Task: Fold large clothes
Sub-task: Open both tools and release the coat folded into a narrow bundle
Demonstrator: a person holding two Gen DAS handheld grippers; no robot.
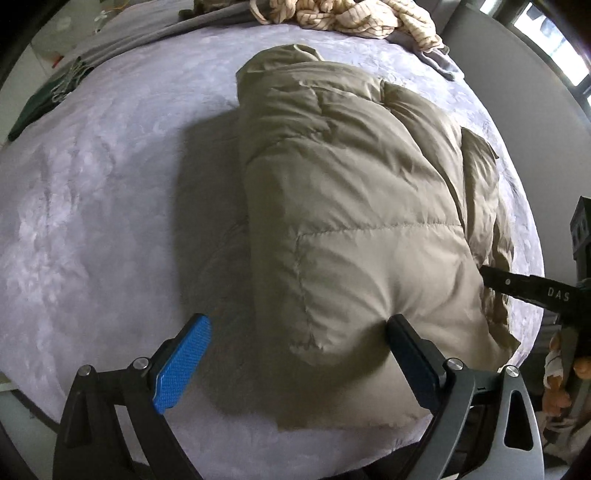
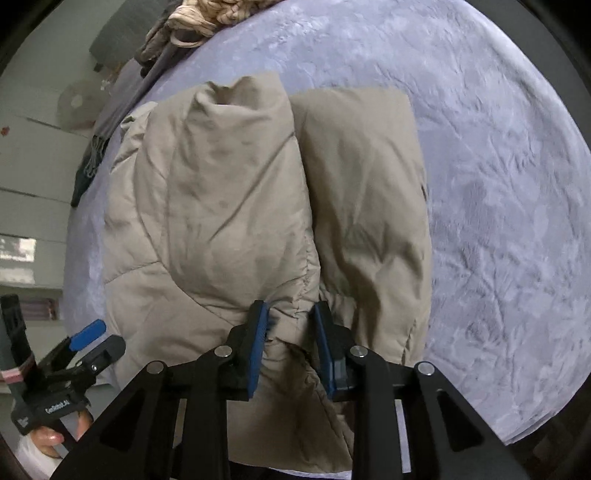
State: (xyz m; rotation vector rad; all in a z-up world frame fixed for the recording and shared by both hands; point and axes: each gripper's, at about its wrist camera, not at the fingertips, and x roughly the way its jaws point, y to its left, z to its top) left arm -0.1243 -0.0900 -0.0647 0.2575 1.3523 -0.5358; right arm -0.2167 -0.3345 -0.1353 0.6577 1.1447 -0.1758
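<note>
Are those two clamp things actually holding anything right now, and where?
The right hand-held gripper pinches the khaki puffer jacket by a bunched fold at its near edge. The left hand-held gripper is open, holding nothing.

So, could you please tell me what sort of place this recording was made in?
Probably a bedroom: a puffy khaki quilted jacket lies on a wide plush lavender-grey blanket, seemingly a bed, with a crumpled cream striped garment at its far edge.

Khaki puffer jacket (image 1: 351,206) — folded, flat

Blanket (image 1: 92,192) left of jacket (image 1: 351,206) open; clothes pile (image 1: 351,14) perhaps blocks far edge.
</note>
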